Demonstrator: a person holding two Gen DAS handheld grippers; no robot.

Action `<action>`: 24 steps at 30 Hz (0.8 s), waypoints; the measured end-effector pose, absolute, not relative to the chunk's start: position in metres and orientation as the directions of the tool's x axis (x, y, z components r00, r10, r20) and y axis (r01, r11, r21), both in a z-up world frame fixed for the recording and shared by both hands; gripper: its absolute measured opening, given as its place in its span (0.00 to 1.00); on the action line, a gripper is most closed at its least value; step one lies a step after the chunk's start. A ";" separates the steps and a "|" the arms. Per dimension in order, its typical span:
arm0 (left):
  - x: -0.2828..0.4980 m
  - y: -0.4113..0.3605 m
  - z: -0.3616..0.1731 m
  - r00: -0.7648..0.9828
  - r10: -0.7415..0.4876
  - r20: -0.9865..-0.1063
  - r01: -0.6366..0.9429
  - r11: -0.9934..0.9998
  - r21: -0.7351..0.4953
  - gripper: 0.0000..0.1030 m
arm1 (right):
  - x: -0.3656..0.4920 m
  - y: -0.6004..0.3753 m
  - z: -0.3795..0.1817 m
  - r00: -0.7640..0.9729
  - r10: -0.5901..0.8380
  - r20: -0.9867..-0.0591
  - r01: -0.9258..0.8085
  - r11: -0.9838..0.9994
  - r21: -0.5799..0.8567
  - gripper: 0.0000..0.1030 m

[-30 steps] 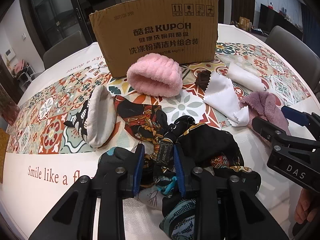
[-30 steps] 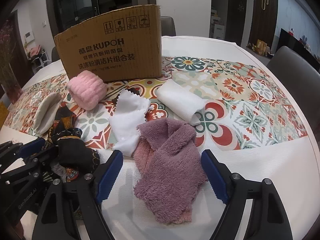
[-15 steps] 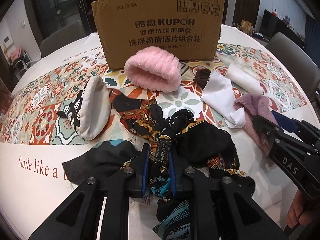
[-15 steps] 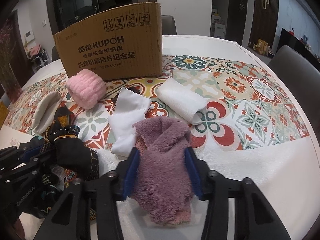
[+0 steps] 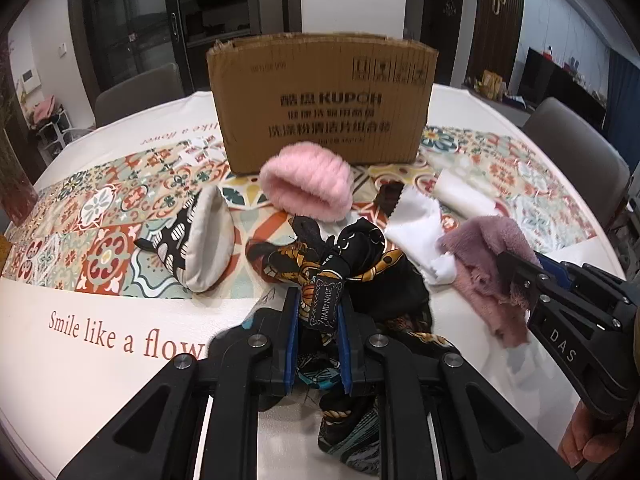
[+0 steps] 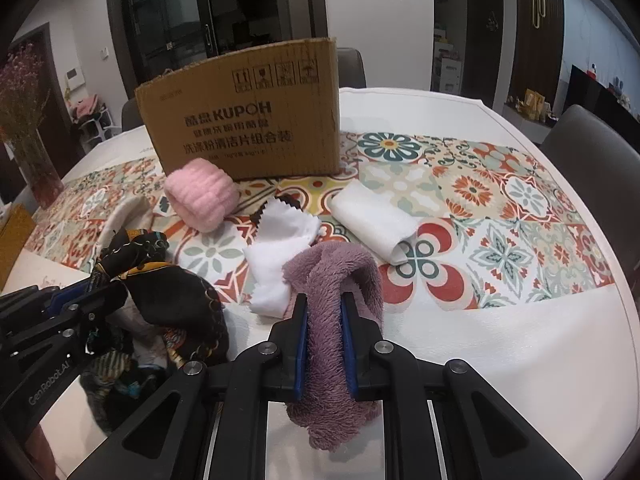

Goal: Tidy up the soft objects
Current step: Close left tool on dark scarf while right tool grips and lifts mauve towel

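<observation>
My left gripper [image 5: 318,312] is shut on a black patterned scarf [image 5: 360,256] with a label and holds it lifted off the table. My right gripper [image 6: 324,312] is shut on a fluffy purple cloth [image 6: 332,272], also lifted; that cloth shows at the right of the left wrist view [image 5: 488,256]. The scarf shows at the left of the right wrist view [image 6: 172,292]. A pink fluffy roll [image 5: 308,180], a white cloth [image 5: 416,220], a rolled white towel [image 6: 372,220] and a cream pouch [image 5: 204,236] lie on the patterned tablecloth.
An open cardboard box [image 5: 324,100] stands at the back of the table, behind the pink roll. Grey chairs [image 5: 576,152] stand around the round table. A vase of dried flowers [image 6: 36,152] stands at the far left.
Both grippers closed, the left on the scarf and the right on the purple cloth, and both have lifted their cloths up off the table.
</observation>
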State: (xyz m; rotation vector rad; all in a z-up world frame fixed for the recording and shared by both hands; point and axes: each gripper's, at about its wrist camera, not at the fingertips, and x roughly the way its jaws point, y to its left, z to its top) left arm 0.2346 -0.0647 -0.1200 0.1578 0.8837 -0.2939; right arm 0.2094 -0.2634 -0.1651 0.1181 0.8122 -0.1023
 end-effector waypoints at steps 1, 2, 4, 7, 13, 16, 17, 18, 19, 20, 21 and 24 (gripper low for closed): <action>0.233 -0.064 -0.117 0.602 -0.191 -0.776 0.316 0.949 0.012 0.17 | 0.207 -0.263 -0.161 0.690 -0.045 -0.722 0.135 0.989 0.067 0.16; 0.231 -0.063 -0.113 0.607 -0.195 -0.770 0.315 0.949 0.007 0.17 | 0.205 -0.263 -0.159 0.694 -0.043 -0.719 0.132 0.989 0.068 0.16; 0.228 -0.062 -0.106 0.619 -0.201 -0.759 0.313 0.950 0.004 0.17 | 0.201 -0.262 -0.150 0.709 -0.044 -0.704 0.129 0.989 0.067 0.16; 0.221 -0.061 -0.094 0.641 -0.208 -0.739 0.313 0.950 0.004 0.17 | 0.193 -0.260 -0.136 0.732 -0.048 -0.680 0.123 0.990 0.062 0.16; 0.209 -0.058 -0.070 0.683 -0.228 -0.694 0.311 0.950 -0.005 0.17 | 0.180 -0.257 -0.108 0.778 -0.053 -0.626 0.115 0.992 0.058 0.16; 0.203 -0.058 -0.055 0.709 -0.233 -0.665 0.310 0.951 -0.003 0.17 | 0.175 -0.255 -0.096 0.798 -0.054 -0.600 0.111 0.992 0.058 0.16; 0.202 -0.057 -0.051 0.717 -0.234 -0.657 0.310 0.951 0.000 0.17 | 0.173 -0.255 -0.092 0.804 -0.053 -0.592 0.109 0.992 0.059 0.16; 0.200 -0.057 -0.046 0.727 -0.234 -0.646 0.309 0.951 0.004 0.17 | 0.171 -0.255 -0.087 0.812 -0.054 -0.582 0.108 0.992 0.059 0.16; 0.199 -0.057 -0.042 0.732 -0.234 -0.640 0.309 0.951 0.005 0.17 | 0.169 -0.254 -0.084 0.818 -0.053 -0.573 0.106 0.993 0.059 0.16; 0.198 -0.056 -0.039 0.736 -0.236 -0.634 0.309 0.951 0.005 0.17 | 0.167 -0.253 -0.078 0.827 -0.052 -0.560 0.102 0.993 0.058 0.16; 0.196 -0.056 -0.034 0.743 -0.240 -0.625 0.310 0.951 0.004 0.17 | 0.165 -0.253 -0.075 0.833 -0.053 -0.550 0.100 0.993 0.056 0.16; 0.192 -0.055 -0.024 0.756 -0.240 -0.608 0.307 0.952 0.006 0.17 | 0.160 -0.250 -0.066 0.847 -0.050 -0.530 0.091 0.995 0.051 0.16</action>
